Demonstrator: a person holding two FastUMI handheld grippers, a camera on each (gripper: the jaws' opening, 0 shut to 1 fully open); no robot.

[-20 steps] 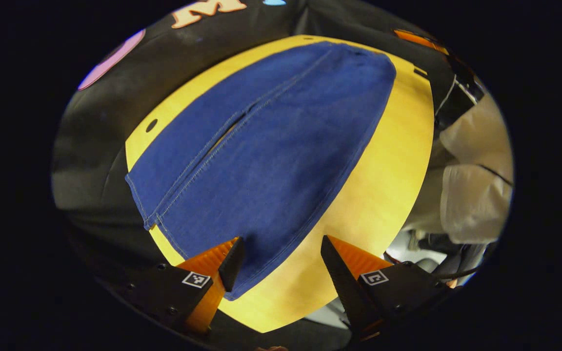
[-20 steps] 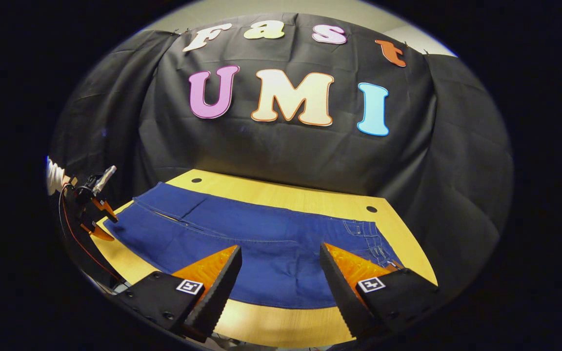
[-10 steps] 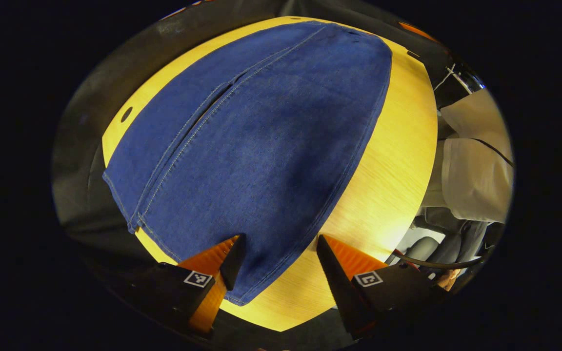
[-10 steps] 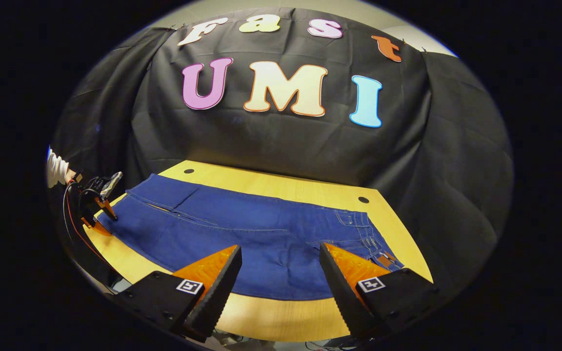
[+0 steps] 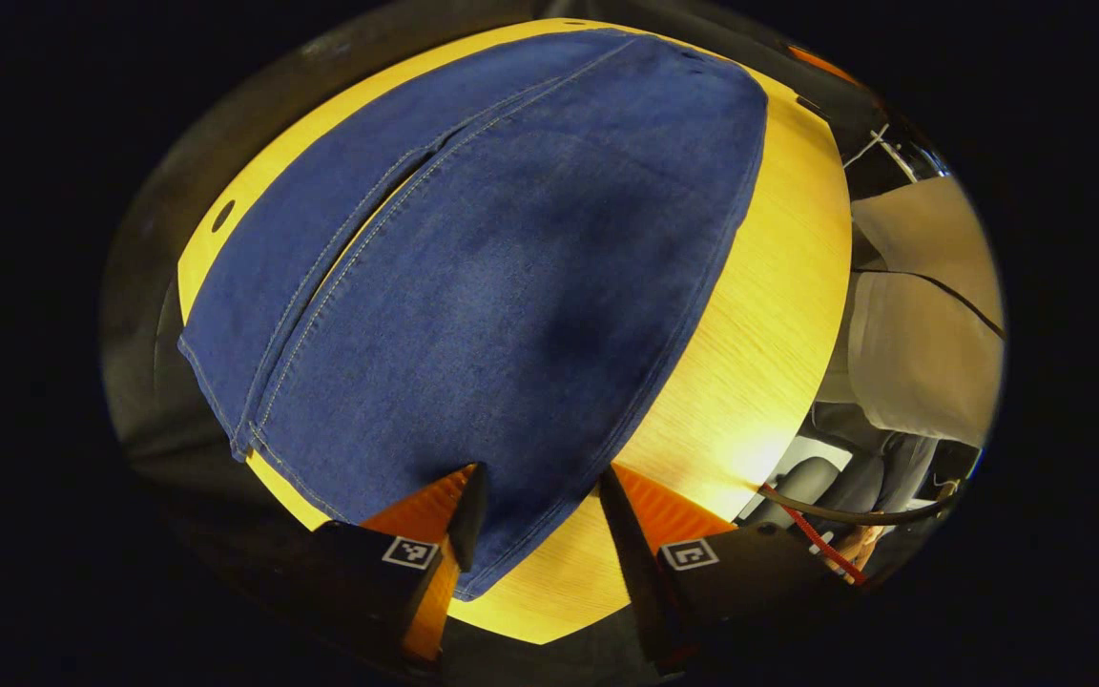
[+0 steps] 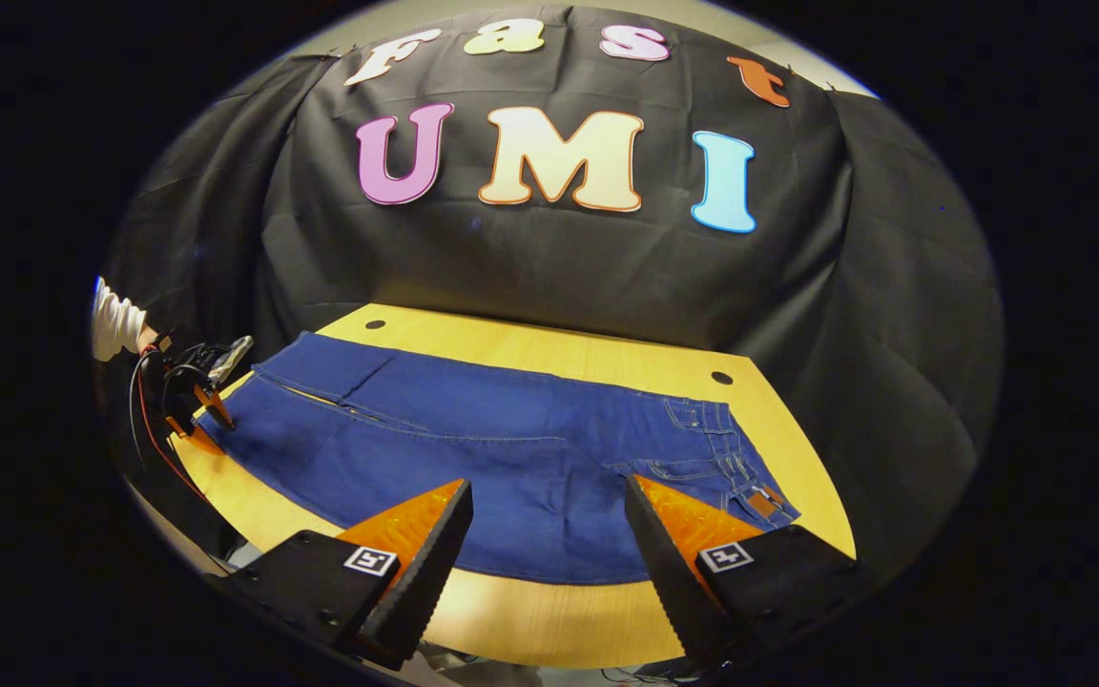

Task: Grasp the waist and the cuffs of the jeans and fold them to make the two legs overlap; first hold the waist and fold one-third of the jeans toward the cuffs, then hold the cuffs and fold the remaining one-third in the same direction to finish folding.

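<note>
Step 1: cuff about to be grabbed

Jeans (image 6: 511, 477) laid flat on surface (image 6: 549, 620). L gripper (image 5: 535, 501) open round cuff corner; R gripper (image 6: 549, 525) open, nothing held. Waist must be grabbed next.

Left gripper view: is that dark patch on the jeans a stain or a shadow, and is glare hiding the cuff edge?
Left gripper view: the soft-edged dark patch on the jeans looks like a shadow; glare brightens the bare table, but the cuff hem stays readable between the left gripper fingers. Right gripper view: even light, denim stitching sharp, table edges bowed by the fisheye.
</note>
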